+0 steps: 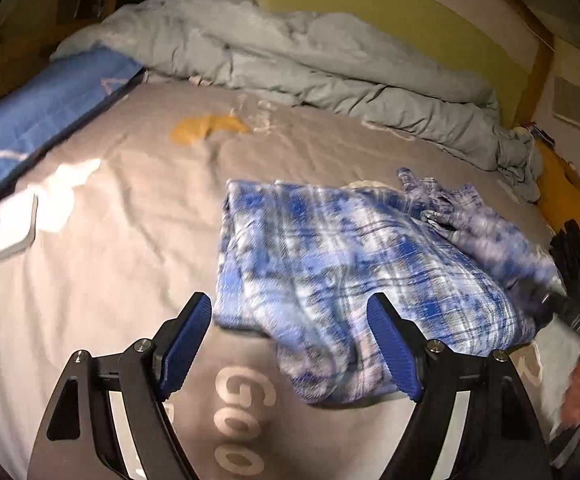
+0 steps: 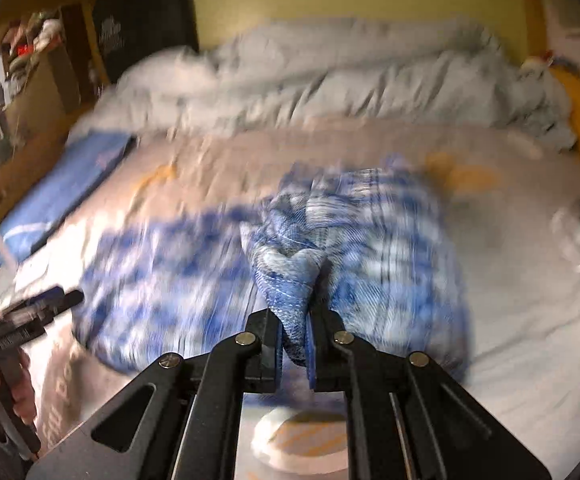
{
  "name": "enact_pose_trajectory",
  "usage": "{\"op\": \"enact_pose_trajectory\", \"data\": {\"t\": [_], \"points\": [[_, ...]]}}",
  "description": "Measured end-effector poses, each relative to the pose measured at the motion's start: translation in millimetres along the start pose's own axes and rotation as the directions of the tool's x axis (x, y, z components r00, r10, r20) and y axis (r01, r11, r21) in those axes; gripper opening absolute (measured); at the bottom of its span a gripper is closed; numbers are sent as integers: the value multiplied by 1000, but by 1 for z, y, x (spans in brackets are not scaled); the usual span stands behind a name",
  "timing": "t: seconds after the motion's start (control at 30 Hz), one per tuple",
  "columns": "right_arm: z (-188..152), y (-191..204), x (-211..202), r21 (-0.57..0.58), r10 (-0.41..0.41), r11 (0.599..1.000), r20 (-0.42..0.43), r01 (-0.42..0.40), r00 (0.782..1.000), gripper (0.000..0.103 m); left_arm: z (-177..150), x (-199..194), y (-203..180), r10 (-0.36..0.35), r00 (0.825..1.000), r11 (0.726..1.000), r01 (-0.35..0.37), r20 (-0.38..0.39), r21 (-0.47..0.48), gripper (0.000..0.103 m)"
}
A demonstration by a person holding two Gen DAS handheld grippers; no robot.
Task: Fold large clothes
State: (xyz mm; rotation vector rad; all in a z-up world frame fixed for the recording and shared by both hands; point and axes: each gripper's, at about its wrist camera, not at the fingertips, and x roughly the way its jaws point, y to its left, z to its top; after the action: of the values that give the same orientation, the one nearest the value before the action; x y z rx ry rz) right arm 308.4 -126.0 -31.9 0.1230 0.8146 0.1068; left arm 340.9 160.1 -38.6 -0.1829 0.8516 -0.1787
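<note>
Plaid shirt (image 1: 330, 272) lies part-folded, rumpled, on the near right of the bed (image 1: 129, 240). My right gripper (image 2: 296, 320) pinches its edge; left gripper (image 1: 290, 344) gapes empty. Most folds remain, I judge.

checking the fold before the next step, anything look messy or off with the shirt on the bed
Yes. The blue plaid shirt lies rumpled on the grey bedsheet, its near edge bunched, not flat. One part is pulled up in a crumpled wad, pinched in the right gripper. The left gripper hangs open above the near edge, holding nothing.
</note>
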Motion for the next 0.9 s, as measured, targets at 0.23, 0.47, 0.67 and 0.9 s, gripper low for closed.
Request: {"op": "enact_pose_trajectory", "data": {"t": [0.23,0.47,0.67,0.9], "points": [[-20,-1,-3,-18,112,994,-2,-112,994,50,-17,22,16,-66,993,982,48,-99,-182,84],[-17,-6,-33,-3,192,981,53,-192,980,55,-24,42,7,-114,992,981,104,-56,-163,84],[-5,-19,-3,35,255,967,-19,-254,967,11,-21,42,5,-148,989,972,148,12,-180,18],[-13,-25,39,100,312,949,-154,-300,937,6,13,-13,-45,-167,970,984,176,179,-38,12]]}}
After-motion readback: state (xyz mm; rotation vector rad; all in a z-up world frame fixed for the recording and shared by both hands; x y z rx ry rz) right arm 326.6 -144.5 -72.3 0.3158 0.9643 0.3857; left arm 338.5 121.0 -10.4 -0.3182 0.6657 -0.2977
